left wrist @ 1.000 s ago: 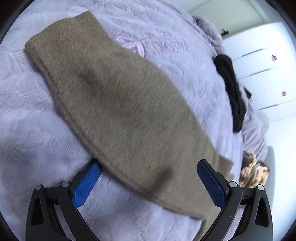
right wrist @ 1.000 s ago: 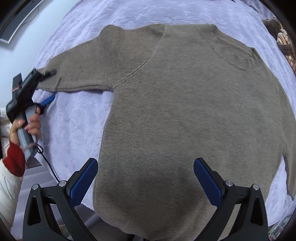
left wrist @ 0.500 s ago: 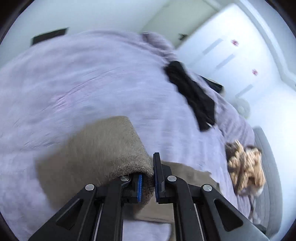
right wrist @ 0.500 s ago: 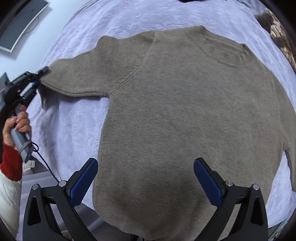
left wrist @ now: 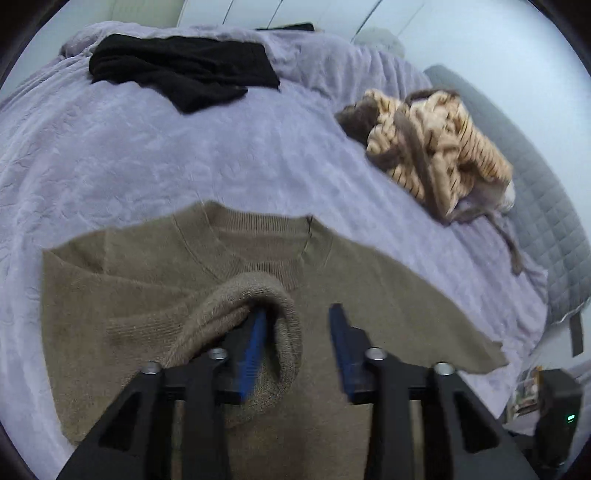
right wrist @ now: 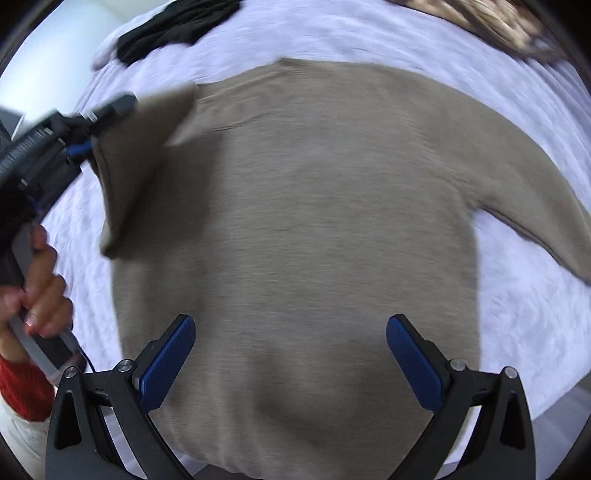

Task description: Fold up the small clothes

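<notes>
One taupe sweater (left wrist: 362, 295) at 6 o'clock, one black garment (left wrist: 184, 70) at 11, one striped heap (left wrist: 436, 147) at 2, one bedspread (left wrist: 184, 162), two grippers: left (left wrist: 295, 343), right (right wrist: 291, 365)

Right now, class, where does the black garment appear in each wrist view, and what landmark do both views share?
Left wrist view: black garment lies at the upper left, on the lilac bedspread beyond the sweater's collar.
Right wrist view: black garment sits at the top edge, left of centre, partly cropped.
Shared landmark: the brown sweater spread across the bed.
</notes>
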Tool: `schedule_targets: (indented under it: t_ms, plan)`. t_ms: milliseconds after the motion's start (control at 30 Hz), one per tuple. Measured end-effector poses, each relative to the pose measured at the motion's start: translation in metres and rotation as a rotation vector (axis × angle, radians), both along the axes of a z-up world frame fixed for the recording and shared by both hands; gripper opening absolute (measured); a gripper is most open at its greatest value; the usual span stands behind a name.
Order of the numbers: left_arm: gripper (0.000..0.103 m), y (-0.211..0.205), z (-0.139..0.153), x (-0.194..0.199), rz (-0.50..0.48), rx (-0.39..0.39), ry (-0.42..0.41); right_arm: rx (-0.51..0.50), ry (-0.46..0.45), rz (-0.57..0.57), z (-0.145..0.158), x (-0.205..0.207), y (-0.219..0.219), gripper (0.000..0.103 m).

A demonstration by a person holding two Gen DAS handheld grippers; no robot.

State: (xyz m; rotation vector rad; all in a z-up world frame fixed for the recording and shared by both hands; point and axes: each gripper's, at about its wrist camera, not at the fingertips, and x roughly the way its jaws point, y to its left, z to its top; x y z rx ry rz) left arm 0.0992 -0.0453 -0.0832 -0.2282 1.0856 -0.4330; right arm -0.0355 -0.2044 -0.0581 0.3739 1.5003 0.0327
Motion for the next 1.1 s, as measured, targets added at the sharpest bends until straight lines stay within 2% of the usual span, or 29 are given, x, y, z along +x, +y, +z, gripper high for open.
schedule_targets:
  t_ms: [67,133,200,267,333,367,433,600,700,767,800,833,867,900,967,1000,1033,1067,1100]
  plan:
    - [0.071,-0.015,-0.014,-0.010,-0.005,0.068,0.003,-0.017,0.014,-0.023,-0.005,-0.004,-0.016,0.103]
    - [0.071,-0.016,-0.019,-0.018,-0.011,0.104,0.020,-0.033,0.018,-0.028,-0.009,-0.005,-0.027,0.103]
    - [0.071,-0.005,-0.018,-0.024,-0.009,0.096,0.023,-0.058,0.011,-0.013,-0.008,-0.001,-0.030,0.103]
    - [0.071,0.016,-0.003,-0.035,0.010,0.095,-0.006,-0.083,-0.011,0.017,-0.006,0.005,-0.030,0.103]
    - [0.083,0.043,0.006,-0.040,0.063,0.117,-0.027,-0.121,-0.063,0.085,0.001,0.018,-0.020,0.103]
    - [0.098,0.061,0.011,-0.044,0.108,0.136,-0.035,-0.136,-0.090,0.121,0.006,0.025,-0.017,0.103]
    - [0.099,0.098,0.012,-0.048,0.191,0.162,-0.029,-0.180,-0.162,0.237,0.016,0.043,0.012,0.103]
    - [0.099,0.164,-0.018,-0.044,0.338,0.264,0.083,-0.327,-0.345,0.611,0.017,0.081,0.111,0.103]
    - [0.099,0.176,-0.039,-0.042,0.355,0.294,0.123,-0.473,-0.420,0.827,-0.001,0.088,0.162,0.103]
    - [0.099,0.176,-0.053,-0.039,0.355,0.300,0.152,-0.607,-0.433,0.958,-0.026,0.091,0.190,0.099]
    - [0.099,0.176,-0.058,-0.039,0.353,0.300,0.165,-0.661,-0.429,1.002,-0.037,0.093,0.196,0.077]
    - [0.099,0.174,-0.061,-0.038,0.354,0.298,0.174,-0.667,-0.410,1.014,-0.042,0.095,0.194,0.019]
    - [0.099,0.175,-0.063,-0.039,0.357,0.290,0.180,-0.608,-0.372,0.964,-0.040,0.105,0.185,0.007]
    - [0.099,0.175,-0.065,-0.040,0.357,0.279,0.184,-0.522,-0.364,0.874,-0.031,0.114,0.171,0.010]
    - [0.099,0.177,-0.067,-0.040,0.353,0.256,0.199,-0.255,-0.376,0.574,-0.003,0.133,0.111,0.010]
    - [0.099,0.178,-0.067,-0.039,0.351,0.251,0.205,-0.149,-0.387,0.463,0.003,0.137,0.085,0.010]
    - [0.099,0.179,-0.066,-0.038,0.350,0.247,0.211,-0.055,-0.389,0.304,0.006,0.139,0.046,0.011]
    - [0.099,0.181,-0.064,-0.037,0.350,0.239,0.211,-0.015,-0.375,0.194,0.002,0.138,0.020,0.011]
    - [0.099,0.181,-0.059,-0.034,0.351,0.226,0.206,0.059,-0.332,0.031,-0.010,0.134,-0.021,0.011]
